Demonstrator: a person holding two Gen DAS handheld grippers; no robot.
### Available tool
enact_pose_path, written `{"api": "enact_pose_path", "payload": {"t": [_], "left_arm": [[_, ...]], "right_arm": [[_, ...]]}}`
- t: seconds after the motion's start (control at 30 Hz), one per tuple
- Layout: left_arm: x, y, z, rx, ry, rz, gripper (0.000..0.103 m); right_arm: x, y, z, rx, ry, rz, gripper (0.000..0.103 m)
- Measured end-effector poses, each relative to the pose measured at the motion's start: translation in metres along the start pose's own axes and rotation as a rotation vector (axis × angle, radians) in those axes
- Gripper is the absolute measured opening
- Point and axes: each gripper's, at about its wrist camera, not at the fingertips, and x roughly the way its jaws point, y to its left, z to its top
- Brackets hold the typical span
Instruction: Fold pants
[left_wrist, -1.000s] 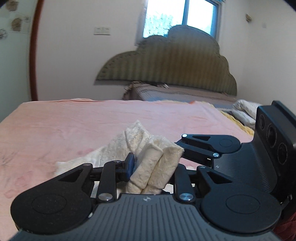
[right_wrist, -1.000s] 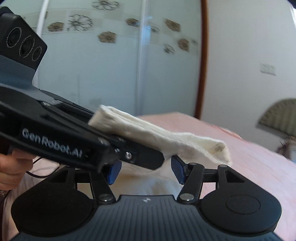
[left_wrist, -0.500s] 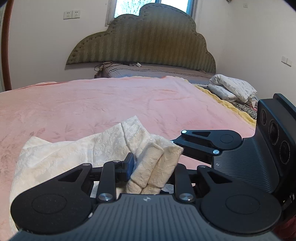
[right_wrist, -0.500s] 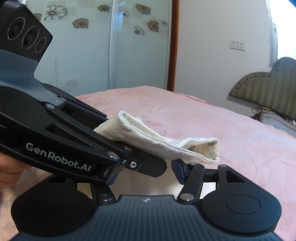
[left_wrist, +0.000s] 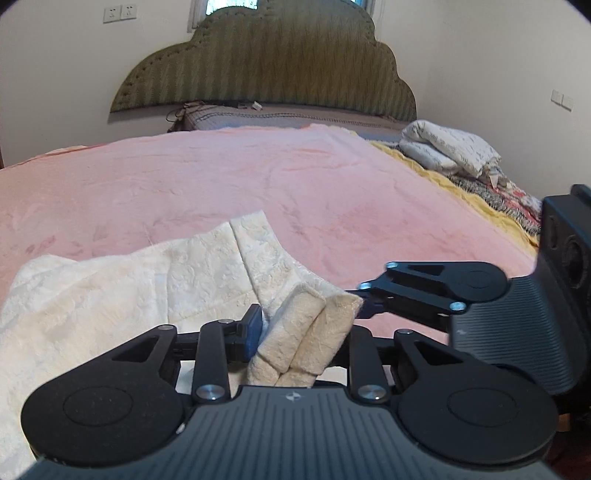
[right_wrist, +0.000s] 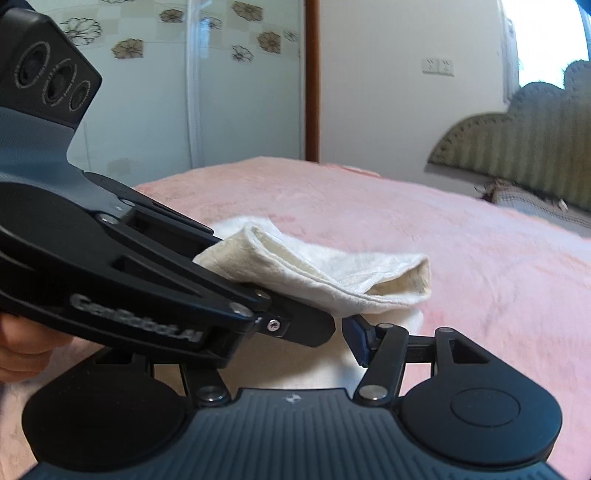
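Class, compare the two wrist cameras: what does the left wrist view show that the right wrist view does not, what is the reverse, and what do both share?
Only the left wrist view shows the folded bedding stacked at the bed's far right edge.

Only the right wrist view shows the flowered wardrobe doors and the person's hand.

Both show the cream pants clamped in the left hand-held gripper, the right hand-held gripper with its jaws apart, the pink bedspread and the green headboard.
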Motion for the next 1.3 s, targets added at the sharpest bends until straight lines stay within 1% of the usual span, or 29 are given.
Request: {"api": "enact_pose_path", "payload": {"t": [0.07,0.1,0.17,0.23,0.3,0.33,0.37,0.4,0.47,0.5,0.53,0.57,0.6,0.67,0.73,0.77,0.8,0.9,0.97,1.0,1.1,1.2,1.3], "left_arm": [[0.005,-0.002,-0.004,0.006,0.026,0.0,0.035],[0.006,-0.002,-0.007,0.003,0.033,-0.007,0.038],[0.004,0.0,-0.008,0.005,0.032,-0.022,0.042],[-0.003,-0.002,-0.007,0.016,0.015,-0.065,0.045],[-0.013,-0.005,-0.006,0.027,-0.013,-0.155,0.054],[-0.018,-0.006,-0.005,0.03,-0.026,-0.19,0.056],[-0.023,-0.007,-0.005,0.041,-0.038,-0.209,0.061],[-0.029,-0.006,-0.003,0.054,-0.05,-0.214,0.063],[-0.039,0.006,0.0,0.034,-0.064,-0.172,0.064],[-0.043,0.017,0.003,0.006,-0.068,-0.143,0.065],[-0.046,0.03,0.006,-0.025,-0.072,-0.11,0.066],[-0.049,0.044,0.008,-0.061,-0.071,-0.068,0.066],[-0.052,0.059,0.012,-0.097,-0.068,-0.017,0.067],[-0.055,0.085,0.015,-0.146,-0.059,0.068,0.067],[-0.059,0.105,0.015,-0.193,-0.053,0.117,0.067],[-0.06,0.111,0.014,-0.213,-0.048,0.124,0.067],[-0.061,0.116,0.014,-0.227,-0.044,0.121,0.067],[-0.063,0.122,0.01,-0.245,-0.028,0.112,0.067],[-0.059,0.121,0.008,-0.243,-0.015,0.103,0.067],[-0.058,0.122,0.007,-0.245,-0.008,0.102,0.067],[-0.054,0.12,0.001,-0.245,0.009,0.097,0.067],[-0.052,0.118,-0.004,-0.23,0.028,0.095,0.067],[-0.051,0.116,-0.006,-0.231,0.039,0.089,0.067]], "right_arm": [[-0.013,0.001,-0.007,0.02,0.004,-0.026,0.065],[-0.021,0.0,-0.01,0.031,0.007,-0.043,0.066],[-0.039,-0.004,-0.016,0.07,0.029,-0.079,0.067],[-0.056,-0.01,-0.021,0.107,0.048,-0.181,0.067],[-0.068,-0.022,-0.019,0.169,0.061,-0.3,0.067],[-0.072,-0.026,-0.019,0.203,0.059,-0.347,0.067],[-0.077,-0.031,-0.018,0.253,0.044,-0.404,0.067],[-0.08,-0.034,-0.017,0.293,0.023,-0.446,0.067],[-0.083,-0.033,-0.012,0.364,-0.043,-0.49,0.067],[-0.084,-0.029,-0.01,0.395,-0.08,-0.484,0.067],[-0.085,-0.025,-0.009,0.424,-0.124,-0.451,0.067],[-0.085,-0.019,-0.011,0.457,-0.165,-0.397,0.067],[-0.081,-0.013,-0.011,0.491,-0.193,-0.325,0.067],[-0.072,-0.003,-0.012,0.545,-0.21,-0.188,0.067],[-0.06,0.006,-0.013,0.594,-0.203,-0.048,0.067],[-0.056,0.01,-0.014,0.617,-0.196,0.002,0.067],[-0.053,0.012,-0.016,0.634,-0.188,0.031,0.067],[-0.055,0.024,-0.022,0.689,-0.157,0.093,0.067],[-0.053,0.025,-0.028,0.735,-0.14,0.154,0.068],[-0.054,0.028,-0.032,0.751,-0.127,0.163,0.068],[-0.042,0.027,-0.037,0.767,-0.074,0.117,0.068],[-0.035,0.024,-0.039,0.795,-0.085,0.1,0.068],[-0.028,0.022,-0.033,0.78,-0.104,0.063,0.068]]}}
